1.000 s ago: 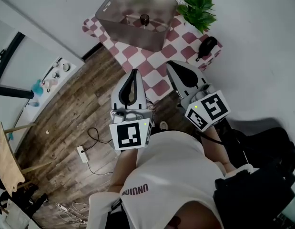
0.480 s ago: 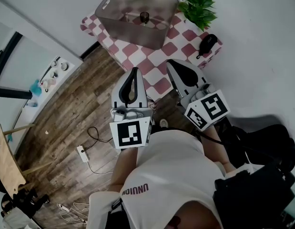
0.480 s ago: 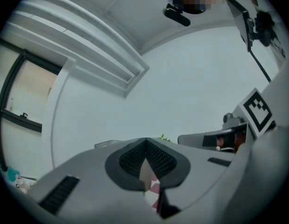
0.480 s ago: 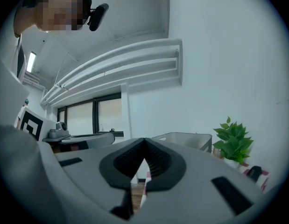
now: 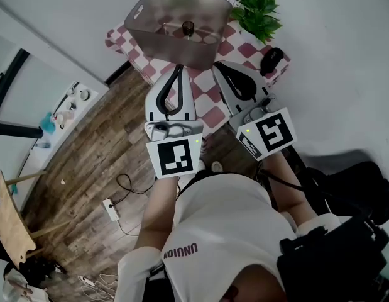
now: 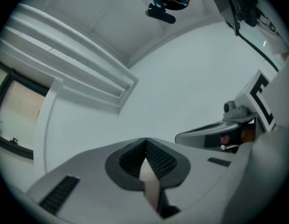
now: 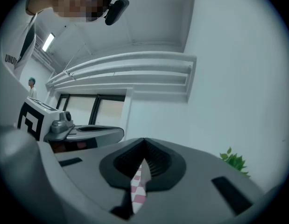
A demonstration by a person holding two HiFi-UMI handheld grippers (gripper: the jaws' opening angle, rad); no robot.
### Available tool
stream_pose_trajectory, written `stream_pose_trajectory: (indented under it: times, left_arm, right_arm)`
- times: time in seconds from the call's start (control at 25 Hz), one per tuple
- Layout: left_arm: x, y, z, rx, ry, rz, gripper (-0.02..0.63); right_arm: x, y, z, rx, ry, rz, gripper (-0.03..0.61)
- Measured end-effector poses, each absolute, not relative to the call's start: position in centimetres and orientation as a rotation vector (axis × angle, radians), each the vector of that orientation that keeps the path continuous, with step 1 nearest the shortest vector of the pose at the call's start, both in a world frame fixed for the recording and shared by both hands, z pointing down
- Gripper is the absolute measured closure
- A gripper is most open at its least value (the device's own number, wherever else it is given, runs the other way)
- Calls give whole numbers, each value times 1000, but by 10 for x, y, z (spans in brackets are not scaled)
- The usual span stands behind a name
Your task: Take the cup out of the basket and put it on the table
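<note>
A small dark cup (image 5: 188,27) stands inside the translucent grey basket (image 5: 150,17) at the far end of the red-and-white checked table (image 5: 213,115). In the head view both grippers are held side by side over the table's near half, pointing at the basket. My left gripper (image 5: 178,68) has its tips just short of the basket's near wall; its jaws meet, empty. My right gripper (image 5: 219,65) is beside it, likewise shut and empty. The left gripper view (image 6: 145,141) and right gripper view (image 7: 144,141) point up at wall and ceiling; cup and basket are not seen there.
A green plant (image 5: 257,8) and a black object (image 5: 271,58) sit at the table's far right. Wooden floor lies to the left with a power strip (image 5: 110,207) and cables. A white shelf (image 5: 62,109) holds small items. A dark bag (image 5: 345,244) sits low right.
Both grippers have moved forward over the table toward the basket, side by side. Their jaws stayed shut.
</note>
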State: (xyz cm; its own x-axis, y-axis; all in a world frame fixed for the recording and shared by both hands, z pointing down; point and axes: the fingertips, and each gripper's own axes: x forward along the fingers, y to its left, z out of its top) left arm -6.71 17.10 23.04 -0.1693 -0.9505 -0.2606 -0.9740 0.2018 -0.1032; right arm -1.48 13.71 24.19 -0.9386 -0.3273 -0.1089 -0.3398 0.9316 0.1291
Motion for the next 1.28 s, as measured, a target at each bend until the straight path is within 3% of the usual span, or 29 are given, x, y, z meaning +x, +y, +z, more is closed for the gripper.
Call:
stream_pose_trajectory:
  times: [0.72, 1.28]
  left_arm:
    - [-79, 154, 238, -1863, 2242, 199, 601]
    - [-116, 74, 234, -1809, 2313, 167, 601]
  right_arm:
    - [-15, 111, 248, -718, 2952, 164, 560]
    - [-51, 26, 243, -637, 2953, 133, 560]
